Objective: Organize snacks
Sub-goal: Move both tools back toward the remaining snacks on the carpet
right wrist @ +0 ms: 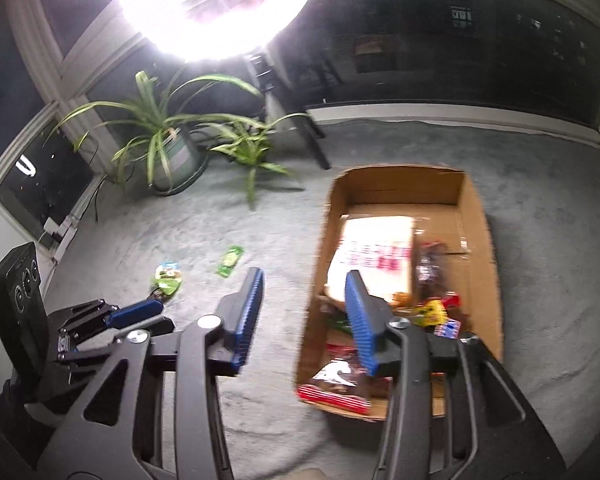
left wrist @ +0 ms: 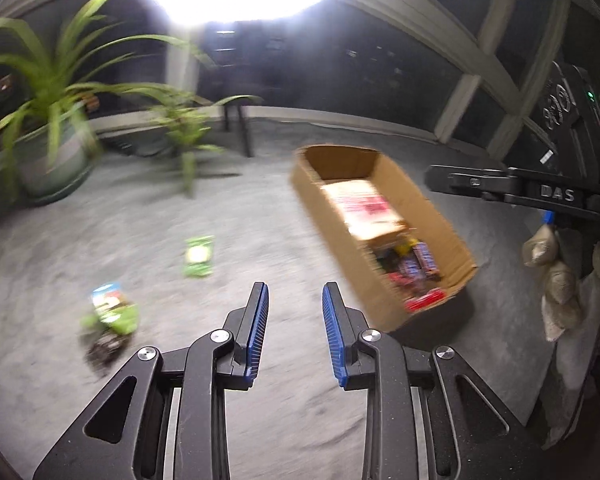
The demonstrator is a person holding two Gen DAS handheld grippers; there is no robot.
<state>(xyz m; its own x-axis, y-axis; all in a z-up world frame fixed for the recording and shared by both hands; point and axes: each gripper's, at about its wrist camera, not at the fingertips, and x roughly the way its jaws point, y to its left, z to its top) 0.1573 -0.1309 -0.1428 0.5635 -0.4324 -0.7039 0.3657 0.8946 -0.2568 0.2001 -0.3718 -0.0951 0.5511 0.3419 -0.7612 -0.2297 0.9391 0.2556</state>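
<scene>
Your left claw [left wrist: 295, 308] was spread and held nothing above the grey carpet [left wrist: 240, 216]; your right claw [right wrist: 305, 304] was spread too, over the cardboard box's [right wrist: 478, 240] near-left edge. Snack packets [right wrist: 374, 260] filled the box. Two green packets [left wrist: 199, 256] [left wrist: 112, 310] lay loose on the carpet, left of it.

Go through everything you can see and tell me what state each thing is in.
Left hand-held gripper: open, empty.
Right hand-held gripper: open, empty.
Cardboard box: open, partly filled with snacks.
Green packet: flat on carpet, outside box.
Blue-green packet: on carpet, outside box.
Lamp: on.
</scene>
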